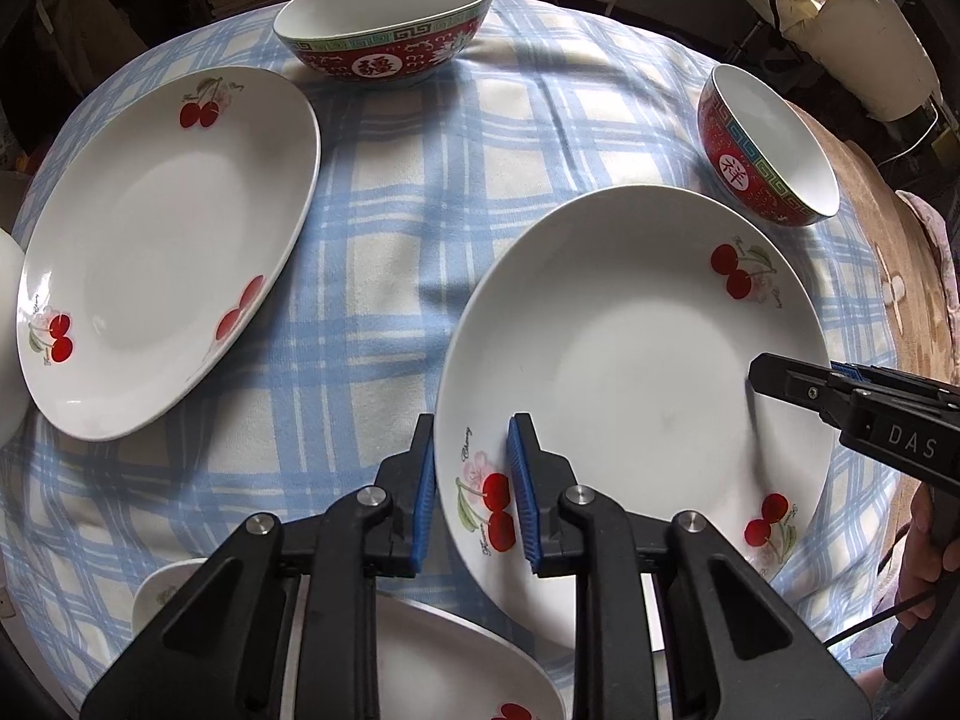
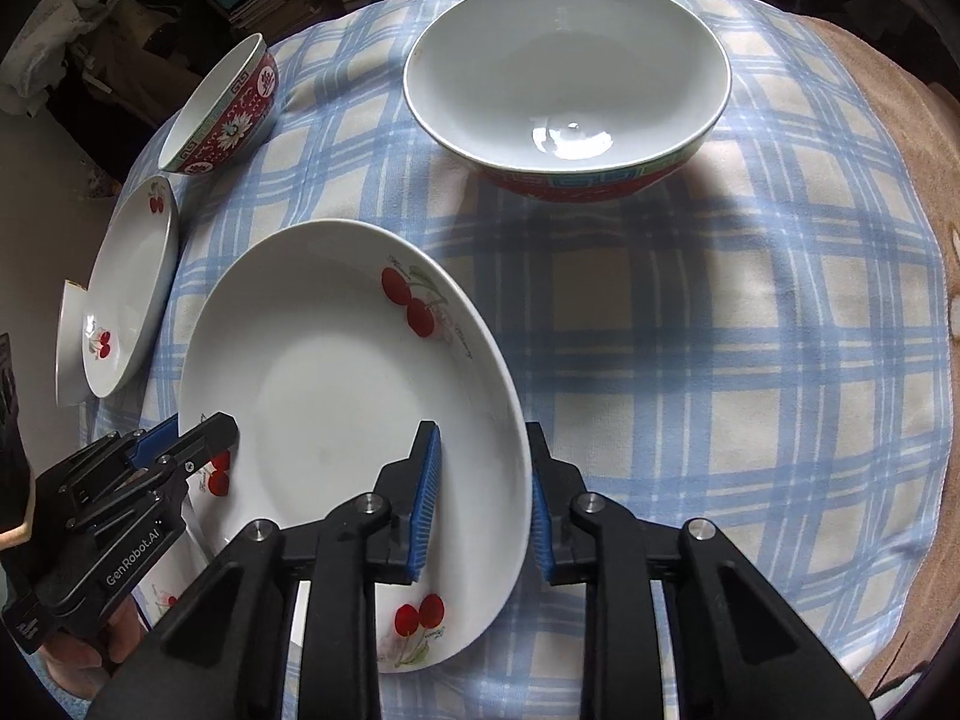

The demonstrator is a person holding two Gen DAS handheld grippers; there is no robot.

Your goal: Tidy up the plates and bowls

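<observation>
Left wrist view shows the left gripper pointing down at a white cherry plate. Its two blue pads sit on either side of the plate's near rim, one outside and one inside, and they look pinched onto it. Right wrist view shows the right gripper doing the same on the other side of this plate, with one pad inside the rim and one outside, gripping it. The plate lies on a blue checked cloth on the table.

A second cherry plate lies off to the left, well apart. Another white plate edge peeks out under the left gripper. Farther back stand two red bowls: a big red bowl at the far edge and a small red bowl just beyond the held plate.
</observation>
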